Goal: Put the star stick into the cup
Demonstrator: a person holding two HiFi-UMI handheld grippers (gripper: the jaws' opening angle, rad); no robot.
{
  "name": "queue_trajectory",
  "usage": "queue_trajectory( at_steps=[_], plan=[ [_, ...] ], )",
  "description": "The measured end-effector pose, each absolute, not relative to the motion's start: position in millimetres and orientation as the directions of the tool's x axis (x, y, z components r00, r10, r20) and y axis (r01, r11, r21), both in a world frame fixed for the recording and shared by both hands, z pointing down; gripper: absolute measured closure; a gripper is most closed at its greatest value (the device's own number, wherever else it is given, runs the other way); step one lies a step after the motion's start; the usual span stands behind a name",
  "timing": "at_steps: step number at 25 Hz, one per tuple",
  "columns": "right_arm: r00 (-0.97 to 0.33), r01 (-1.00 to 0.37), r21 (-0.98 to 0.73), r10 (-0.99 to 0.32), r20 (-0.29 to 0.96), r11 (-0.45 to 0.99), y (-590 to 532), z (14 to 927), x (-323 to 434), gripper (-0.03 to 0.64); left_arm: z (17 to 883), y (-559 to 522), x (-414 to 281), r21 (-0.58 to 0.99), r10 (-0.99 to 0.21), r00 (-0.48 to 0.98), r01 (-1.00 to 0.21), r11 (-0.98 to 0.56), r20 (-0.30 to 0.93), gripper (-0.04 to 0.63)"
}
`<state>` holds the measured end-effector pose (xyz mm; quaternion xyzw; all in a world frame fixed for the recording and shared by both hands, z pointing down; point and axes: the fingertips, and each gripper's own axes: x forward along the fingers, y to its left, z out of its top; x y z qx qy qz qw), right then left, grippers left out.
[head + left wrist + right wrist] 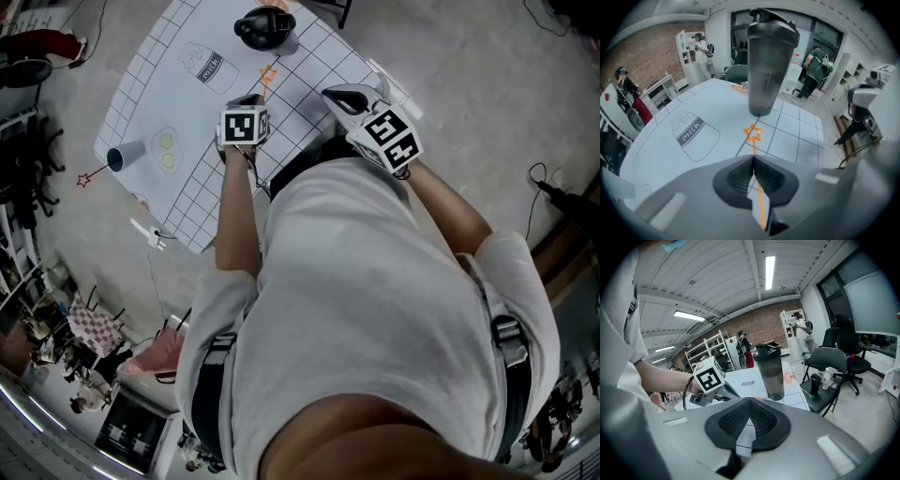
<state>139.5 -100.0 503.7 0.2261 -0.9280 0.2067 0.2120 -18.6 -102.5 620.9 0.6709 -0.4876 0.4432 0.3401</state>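
An orange star stick [753,133] lies along the white grid mat [797,136], its star end toward a tall dark shaker cup [768,65]. The thin shaft runs into the seam of my left gripper [753,158], which is shut on the stick and points steeply down. In the head view the left gripper [249,99] sits just below the star [269,75], with the shaker cup [265,28] at the mat's far end. My right gripper [345,96] hovers to the right, shut and holding nothing. From the right gripper [750,400] the shaker [769,373] stands ahead.
A small blue-grey cup [125,156] lies on its side at the mat's left edge, with a red star stick [84,178] beyond it. A milk carton drawing [691,133] is printed left of the stick. A black chair [829,366] stands right of the table.
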Motion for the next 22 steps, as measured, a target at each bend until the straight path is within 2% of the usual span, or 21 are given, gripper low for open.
queue_trajectory(
  at_steps=[3,9,12,13,14,15,22],
  plan=[
    [-0.812,-0.491,-0.285,-0.314,0.491,0.823,-98,501,122,0.617,610,-101,-27,0.045,-0.397,0.15,-0.964,-0.261,0.905,0.592],
    [-0.807,-0.505,-0.292,-0.325,0.493,0.812,-91,495,101,0.617,639,-87,-23,0.079,-0.268,0.174,-0.941,-0.33,0.948,0.58],
    [-0.798,-0.526,-0.291,-0.345,0.495,0.799,-91,495,104,0.617,640,-94,-22,0.056,-0.267,0.157,-0.934,-0.352,0.951,0.595],
    [-0.793,-0.534,-0.29,-0.352,0.497,0.794,-92,496,107,0.617,640,-95,-21,0.055,-0.26,0.158,-0.93,-0.365,0.952,0.579],
    [-0.788,-0.544,-0.29,-0.36,0.5,0.788,-93,498,111,0.617,641,-94,-19,0.061,-0.249,0.164,-0.925,-0.374,0.955,0.535],
    [-0.782,-0.554,-0.292,-0.368,0.503,0.78,-93,500,115,0.617,642,-93,-18,0.069,-0.239,0.169,-0.924,-0.377,0.956,0.53],
    [-0.749,-0.619,-0.316,-0.421,0.511,0.719,-92,513,138,0.617,646,-93,-15,0.061,-0.205,0.157,-0.91,-0.41,0.966,0.537]
  ],
)
